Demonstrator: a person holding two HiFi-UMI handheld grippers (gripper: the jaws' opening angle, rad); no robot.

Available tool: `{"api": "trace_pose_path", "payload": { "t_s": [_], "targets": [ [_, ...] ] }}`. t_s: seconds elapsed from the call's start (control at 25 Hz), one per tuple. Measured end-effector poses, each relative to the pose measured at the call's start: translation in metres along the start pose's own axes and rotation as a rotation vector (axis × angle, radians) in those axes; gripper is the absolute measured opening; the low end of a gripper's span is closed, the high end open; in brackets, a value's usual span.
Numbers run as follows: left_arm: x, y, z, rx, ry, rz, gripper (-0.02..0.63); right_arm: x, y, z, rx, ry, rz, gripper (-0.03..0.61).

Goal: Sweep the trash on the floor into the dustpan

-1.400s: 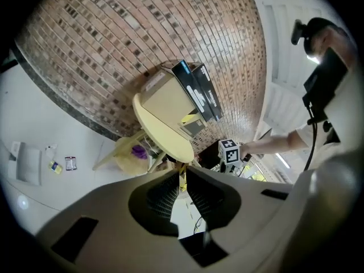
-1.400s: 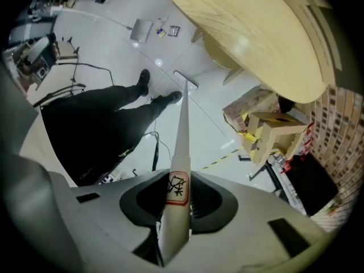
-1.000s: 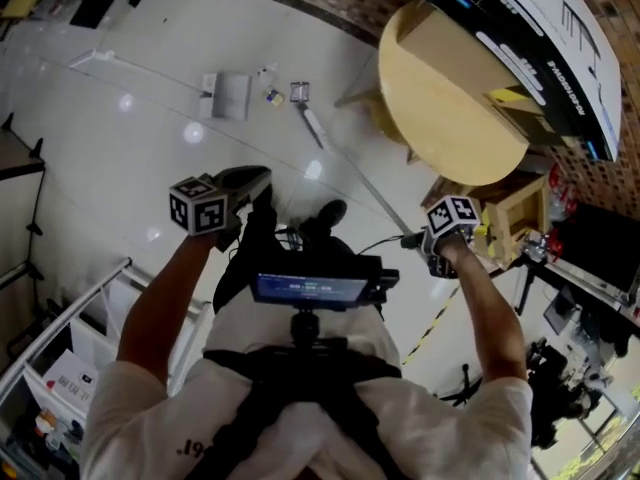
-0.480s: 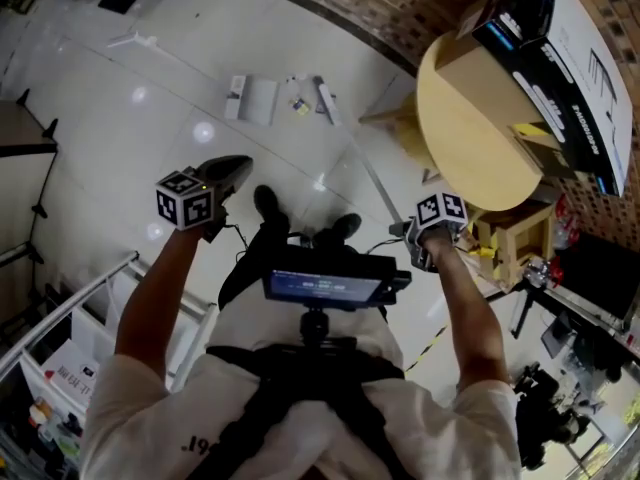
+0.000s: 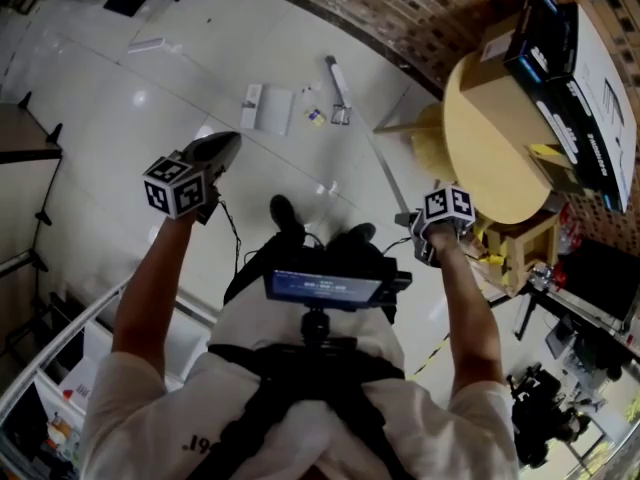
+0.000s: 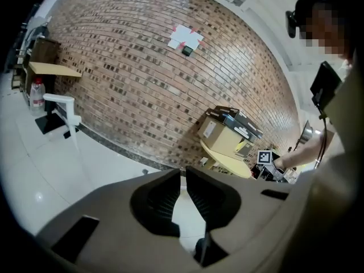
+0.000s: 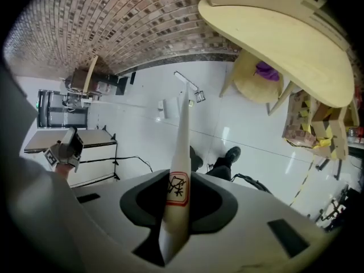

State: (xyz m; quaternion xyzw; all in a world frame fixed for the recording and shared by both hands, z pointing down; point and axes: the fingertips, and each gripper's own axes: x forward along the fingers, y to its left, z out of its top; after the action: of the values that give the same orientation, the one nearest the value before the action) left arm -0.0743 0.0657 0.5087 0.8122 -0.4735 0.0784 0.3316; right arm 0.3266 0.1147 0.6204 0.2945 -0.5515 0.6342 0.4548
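Note:
A white dustpan (image 5: 270, 108) lies flat on the white floor, with small bits of trash (image 5: 315, 116) just to its right. The broom head (image 5: 338, 86) rests on the floor beside the trash. Its thin handle (image 5: 385, 173) slants back to my right gripper (image 5: 418, 224), which is shut on it. In the right gripper view the white handle (image 7: 177, 169) runs out from between the jaws of the right gripper (image 7: 181, 180) towards the broom head (image 7: 192, 87) and dustpan (image 7: 161, 109). My left gripper (image 5: 226, 142) is raised at the left, shut and holding nothing. The left gripper (image 6: 183, 173) faces the brick wall.
A round wooden table (image 5: 500, 143) carrying cardboard boxes (image 5: 560, 48) stands at the right, with a wooden crate (image 5: 520, 238) beside it. A brick wall (image 5: 400, 8) borders the floor at the back. A white rack (image 5: 60, 338) is at the lower left. The person's shoes (image 5: 285, 213) and a cable lie below me.
Both hands have swung across the view: the left gripper went up and to the left, the right one slightly right. The broom head has turned on the floor next to the dustpan.

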Motion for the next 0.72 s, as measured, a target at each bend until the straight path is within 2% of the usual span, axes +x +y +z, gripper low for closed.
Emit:
{"api": "trace_pose_path", "payload": {
  "t_s": [0.16, 0.36, 0.56, 0.72],
  "targets": [
    [-0.02, 0.042, 0.023, 0.0, -0.036, 0.058, 0.032, 0.007, 0.032, 0.026, 0.015, -0.038, 0.011, 0.074],
    [-0.035, 0.089, 0.051, 0.019, -0.06, 0.154, 0.1, 0.026, 0.054, 0.057, 0.021, -0.026, 0.054, 0.074],
    [-0.043, 0.122, 0.09, 0.101, -0.061, 0.236, 0.144, 0.036, 0.055, 0.076, -0.009, 0.03, 0.047, 0.074],
    [-0.046, 0.147, 0.12, 0.167, -0.043, 0.278, 0.144, 0.039, 0.061, 0.09, -0.057, 0.091, 0.009, 0.074]
  ]
}}
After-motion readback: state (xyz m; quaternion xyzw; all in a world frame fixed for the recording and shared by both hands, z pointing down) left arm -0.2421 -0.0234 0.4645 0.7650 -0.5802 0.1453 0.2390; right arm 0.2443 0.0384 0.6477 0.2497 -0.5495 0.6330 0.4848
